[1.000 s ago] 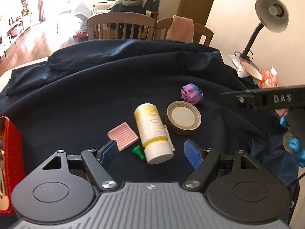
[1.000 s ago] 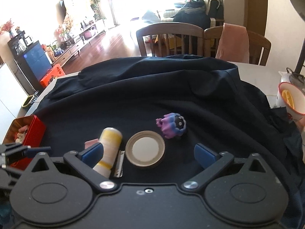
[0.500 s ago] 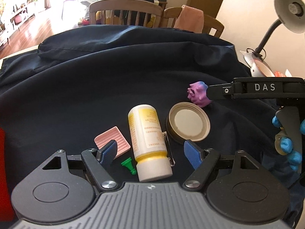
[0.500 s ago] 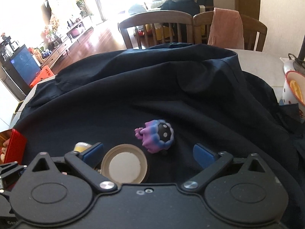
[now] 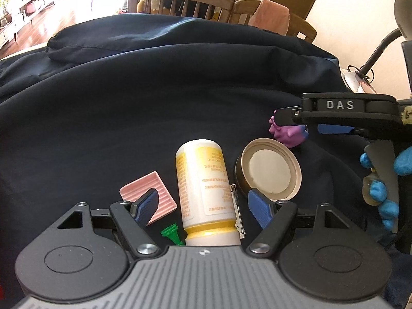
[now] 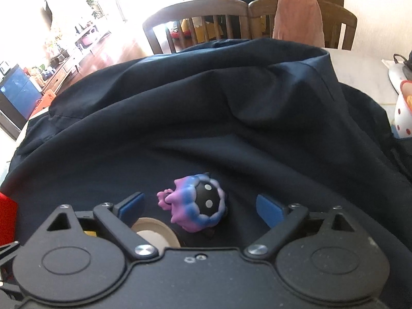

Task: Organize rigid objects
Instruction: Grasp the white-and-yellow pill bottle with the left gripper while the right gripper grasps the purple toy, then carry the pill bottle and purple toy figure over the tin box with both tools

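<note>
A white and yellow bottle [image 5: 206,185] lies on the dark cloth between the open fingers of my left gripper [image 5: 204,203]. Beside it lie a pink ridged dish [image 5: 149,195], a small green cone [image 5: 171,233], a metal clip [image 5: 237,211] and a round tan lid [image 5: 269,171]. A purple and blue toy [image 6: 197,207] sits between the open fingers of my right gripper [image 6: 200,206]. The toy [image 5: 288,132] also shows in the left wrist view, under the right gripper's fingers [image 5: 332,128]. The lid's edge [image 6: 154,231] shows in the right wrist view.
A dark blue cloth [image 5: 180,77] covers the table, bunched into folds at the back. A red box [image 6: 7,216] sits at the left edge. Wooden chairs [image 5: 180,0] stand behind the table. A desk lamp [image 5: 381,46] and a dotted bowl [image 6: 404,110] are at the right.
Both grippers have moved forward and down. The bottle now lies between the left fingers and the toy between the right fingers. Both stay open.
</note>
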`<state>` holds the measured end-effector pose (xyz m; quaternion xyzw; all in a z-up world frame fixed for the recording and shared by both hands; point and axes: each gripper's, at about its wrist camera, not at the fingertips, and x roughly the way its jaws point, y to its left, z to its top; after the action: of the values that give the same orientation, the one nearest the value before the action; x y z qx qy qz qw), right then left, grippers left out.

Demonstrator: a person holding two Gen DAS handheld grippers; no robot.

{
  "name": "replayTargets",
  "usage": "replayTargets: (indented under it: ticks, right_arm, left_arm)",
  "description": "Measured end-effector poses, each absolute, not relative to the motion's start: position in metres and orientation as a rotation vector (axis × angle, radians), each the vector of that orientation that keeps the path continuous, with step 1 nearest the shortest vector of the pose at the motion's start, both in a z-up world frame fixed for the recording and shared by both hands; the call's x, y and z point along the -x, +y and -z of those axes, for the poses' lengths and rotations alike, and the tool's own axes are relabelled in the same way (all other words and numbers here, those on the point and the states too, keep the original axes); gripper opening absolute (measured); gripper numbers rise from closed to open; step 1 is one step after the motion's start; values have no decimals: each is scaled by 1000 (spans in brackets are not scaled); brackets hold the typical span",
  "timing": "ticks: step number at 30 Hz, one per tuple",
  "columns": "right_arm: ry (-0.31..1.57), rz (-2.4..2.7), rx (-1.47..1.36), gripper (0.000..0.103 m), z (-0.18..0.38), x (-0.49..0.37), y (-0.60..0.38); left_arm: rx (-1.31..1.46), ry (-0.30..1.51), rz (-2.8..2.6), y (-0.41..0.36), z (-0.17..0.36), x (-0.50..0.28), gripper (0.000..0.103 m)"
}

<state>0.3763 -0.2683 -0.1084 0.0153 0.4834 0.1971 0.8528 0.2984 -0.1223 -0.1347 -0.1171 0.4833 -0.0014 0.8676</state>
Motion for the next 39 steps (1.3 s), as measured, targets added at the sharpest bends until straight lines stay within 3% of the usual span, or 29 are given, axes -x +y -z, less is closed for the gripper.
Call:
replayTargets:
  ticks: [3, 6, 13, 16, 20, 39]
  right_arm:
    - [1028, -413, -50, 90, 112, -380, -269]
    - [1037, -414, -61, 86, 116, -382, -269]
    - [1041, -425, -62, 78, 120, -387, -264]
    - [1036, -424, -59, 76, 120, -386, -266]
    - [1026, -436, -67, 65, 119, -383, -267]
    - [942, -496, 33, 65, 86, -329, -288]
  left_arm:
    - [230, 1009, 10, -124, 138, -299, 75]
    - [232, 1015, 21, -125, 140, -300, 63]
    - [240, 1014, 22, -125, 140, -300, 48]
    - [239, 1015, 25, -125, 140, -301, 48]
    - [233, 1015, 24, -126, 140, -301, 47]
    - [235, 1007, 37, -123, 126, -286, 46]
